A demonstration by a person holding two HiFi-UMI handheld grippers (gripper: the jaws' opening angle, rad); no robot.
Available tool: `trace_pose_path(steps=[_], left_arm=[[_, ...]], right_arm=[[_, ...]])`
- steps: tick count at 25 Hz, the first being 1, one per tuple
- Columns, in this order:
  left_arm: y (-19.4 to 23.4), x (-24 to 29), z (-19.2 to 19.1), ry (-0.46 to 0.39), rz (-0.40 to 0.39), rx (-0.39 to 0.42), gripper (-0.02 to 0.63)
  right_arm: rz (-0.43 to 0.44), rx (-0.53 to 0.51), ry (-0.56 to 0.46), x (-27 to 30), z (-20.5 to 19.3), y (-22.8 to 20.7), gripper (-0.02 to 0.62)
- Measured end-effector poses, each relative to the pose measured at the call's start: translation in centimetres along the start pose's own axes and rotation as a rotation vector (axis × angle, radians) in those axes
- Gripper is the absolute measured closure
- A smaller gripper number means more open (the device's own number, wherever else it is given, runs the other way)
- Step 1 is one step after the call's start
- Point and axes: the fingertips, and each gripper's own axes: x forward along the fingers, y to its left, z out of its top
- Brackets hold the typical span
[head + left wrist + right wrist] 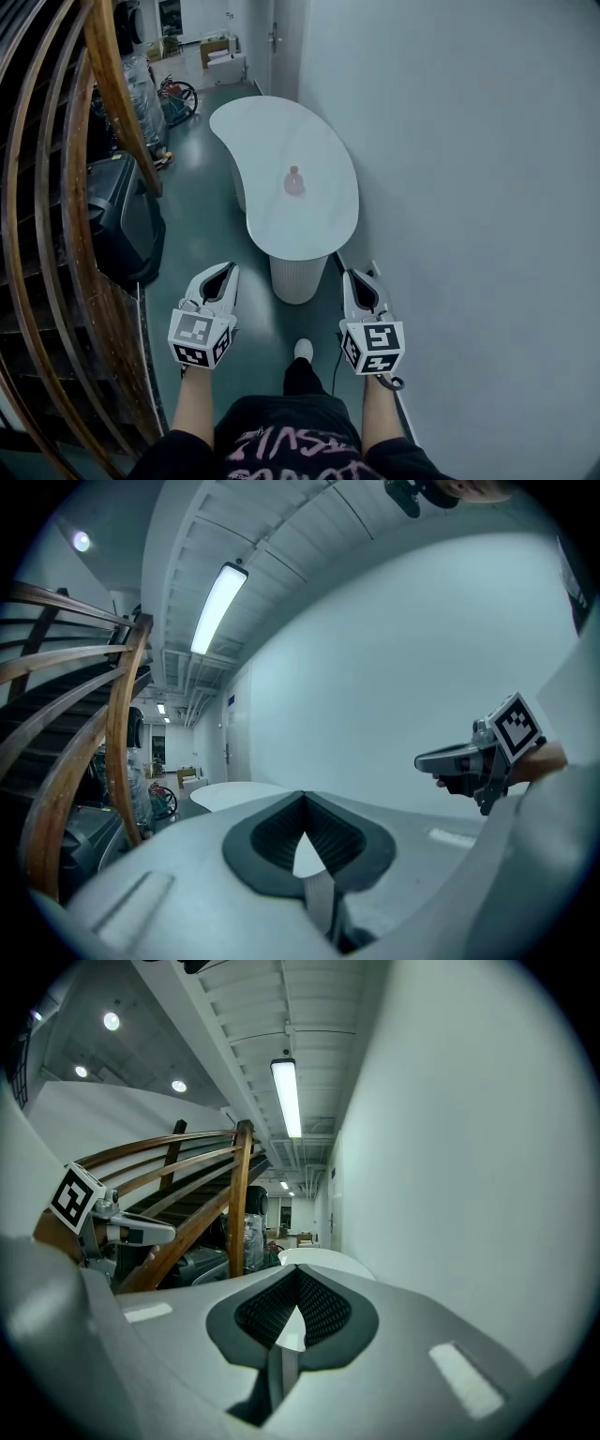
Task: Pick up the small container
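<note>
Small container (294,181): pink, upright mid-desk (323,223), 12 o'clock, well apart from left tongs (228,269) and right tongs (353,275), both pressed together, empty; advisable: approach, spread one pair, pinch body squarely.

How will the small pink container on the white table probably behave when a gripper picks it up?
The small pink container looks tiny against the white table, so it is probably light. It stands upright with a narrower top, so a sideways nudge might tip it. Its material is too small to tell.
</note>
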Motion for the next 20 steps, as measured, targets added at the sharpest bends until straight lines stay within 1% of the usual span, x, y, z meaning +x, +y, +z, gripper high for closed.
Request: trace_pose_path(steps=[11,20], left_arm=[[1.3,3.0,-0.6,0.016,-0.001,-0.011,0.605],[2.4,4.4,-1.0,0.028,0.004,-0.021,0.605]], right_arm=[[-0.001,0.010,0.018,3.1,-0.4,-0.9,0.586],[0.005,0.017,0.032,5.0,-0.8,-1.2,0.586]])
